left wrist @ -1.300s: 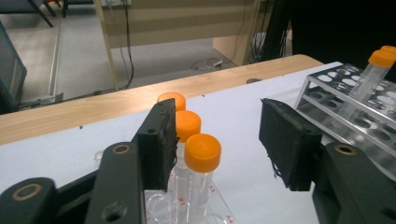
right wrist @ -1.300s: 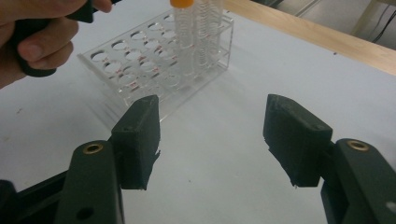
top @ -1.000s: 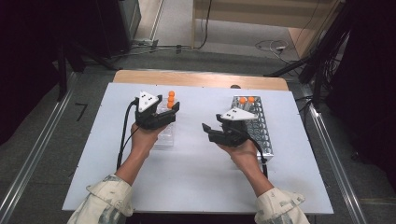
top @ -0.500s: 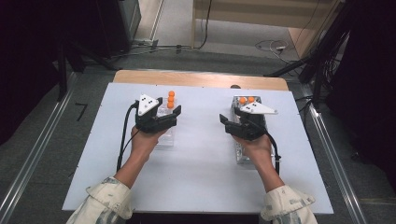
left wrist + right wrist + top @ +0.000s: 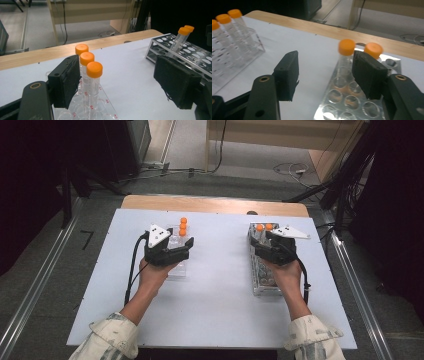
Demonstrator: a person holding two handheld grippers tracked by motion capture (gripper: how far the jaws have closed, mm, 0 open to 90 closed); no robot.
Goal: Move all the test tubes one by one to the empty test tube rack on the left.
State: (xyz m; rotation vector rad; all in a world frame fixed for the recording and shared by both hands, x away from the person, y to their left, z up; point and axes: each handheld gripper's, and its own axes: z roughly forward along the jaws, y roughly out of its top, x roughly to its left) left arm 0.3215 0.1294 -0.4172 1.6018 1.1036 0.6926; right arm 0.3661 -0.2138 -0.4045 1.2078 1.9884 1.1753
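High view: both grippers' jaws gape (nothing gripped); left gripper [image 5: 181, 249] by orange-capped clear tubes [image 5: 183, 226]; right gripper [image 5: 264, 244] over metal rack [image 5: 260, 282].

White table top [image 5: 220, 285], floor cables [image 5: 295, 169]

The white table [image 5: 220, 285] is viewed from above; the orange-capped tubes [image 5: 87, 58] are seen close, level, by both gripper cameras.

I note orange caps [image 5: 94, 69] on clear tubes [image 5: 92, 92] with red lettering on the transparent rack [image 5: 105, 107]. The second rack [image 5: 260, 282] is silvery metal, on a white table [image 5: 220, 295] edged in pale wood. Both grippers' pads [image 5: 288, 75] are black.
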